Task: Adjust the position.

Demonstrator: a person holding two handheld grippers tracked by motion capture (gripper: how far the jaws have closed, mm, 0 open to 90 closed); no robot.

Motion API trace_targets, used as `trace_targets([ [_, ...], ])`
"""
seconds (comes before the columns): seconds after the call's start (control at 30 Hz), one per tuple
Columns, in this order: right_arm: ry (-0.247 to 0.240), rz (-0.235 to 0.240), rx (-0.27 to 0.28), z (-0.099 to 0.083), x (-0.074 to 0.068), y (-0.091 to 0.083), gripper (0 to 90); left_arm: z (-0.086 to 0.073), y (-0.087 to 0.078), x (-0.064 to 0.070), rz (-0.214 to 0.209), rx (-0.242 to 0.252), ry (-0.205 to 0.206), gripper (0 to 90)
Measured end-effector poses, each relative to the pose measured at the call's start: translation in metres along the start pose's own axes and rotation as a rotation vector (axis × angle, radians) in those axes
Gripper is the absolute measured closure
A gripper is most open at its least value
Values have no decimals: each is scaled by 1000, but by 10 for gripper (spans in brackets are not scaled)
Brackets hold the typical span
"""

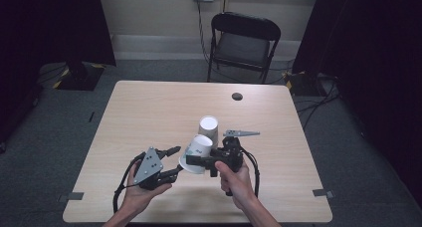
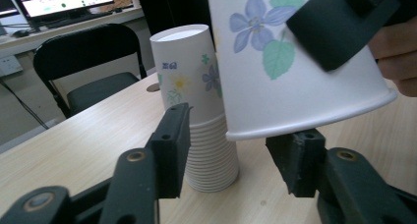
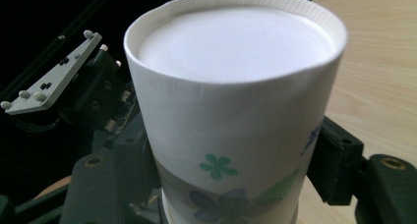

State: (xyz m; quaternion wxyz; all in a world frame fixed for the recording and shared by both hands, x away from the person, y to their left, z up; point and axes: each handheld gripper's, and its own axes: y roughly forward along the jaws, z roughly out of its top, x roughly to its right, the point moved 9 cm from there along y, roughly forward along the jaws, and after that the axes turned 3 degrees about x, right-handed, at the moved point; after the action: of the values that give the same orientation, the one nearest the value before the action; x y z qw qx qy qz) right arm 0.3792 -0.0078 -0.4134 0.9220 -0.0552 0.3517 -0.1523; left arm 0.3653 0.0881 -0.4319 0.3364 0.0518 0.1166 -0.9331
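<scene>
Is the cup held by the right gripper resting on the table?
No. In the left gripper view the paper cup hangs upside down in the right gripper, its rim clear above the table.

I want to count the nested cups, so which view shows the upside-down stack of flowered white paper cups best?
The left gripper view: the stack of flowered white paper cups stands side-on, its layered rims plainly showing at the base. In the high view the stack is small and seen from above, rims hidden. The right gripper view has the held cup close up instead.
</scene>
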Motion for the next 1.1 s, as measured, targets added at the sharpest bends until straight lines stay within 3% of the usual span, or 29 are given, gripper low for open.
trace_targets([
  [0.4, 53, 41, -19, -5, -2, 7, 316, 0, -3, 2, 43, 17, 22, 590],
  [0.73, 47, 33, -27, -7, -2, 10, 295, -2, -2, 4, 42, 14, 20, 789],
  [0.87, 20, 20, -36, -8, -3, 11, 272, -3, -2, 4, 22, 4, -13, 823],
  [1.1, 29, 25, -22, -5, -4, 9, 211, -2, -6, -1, 22, 14, -45, 838],
])
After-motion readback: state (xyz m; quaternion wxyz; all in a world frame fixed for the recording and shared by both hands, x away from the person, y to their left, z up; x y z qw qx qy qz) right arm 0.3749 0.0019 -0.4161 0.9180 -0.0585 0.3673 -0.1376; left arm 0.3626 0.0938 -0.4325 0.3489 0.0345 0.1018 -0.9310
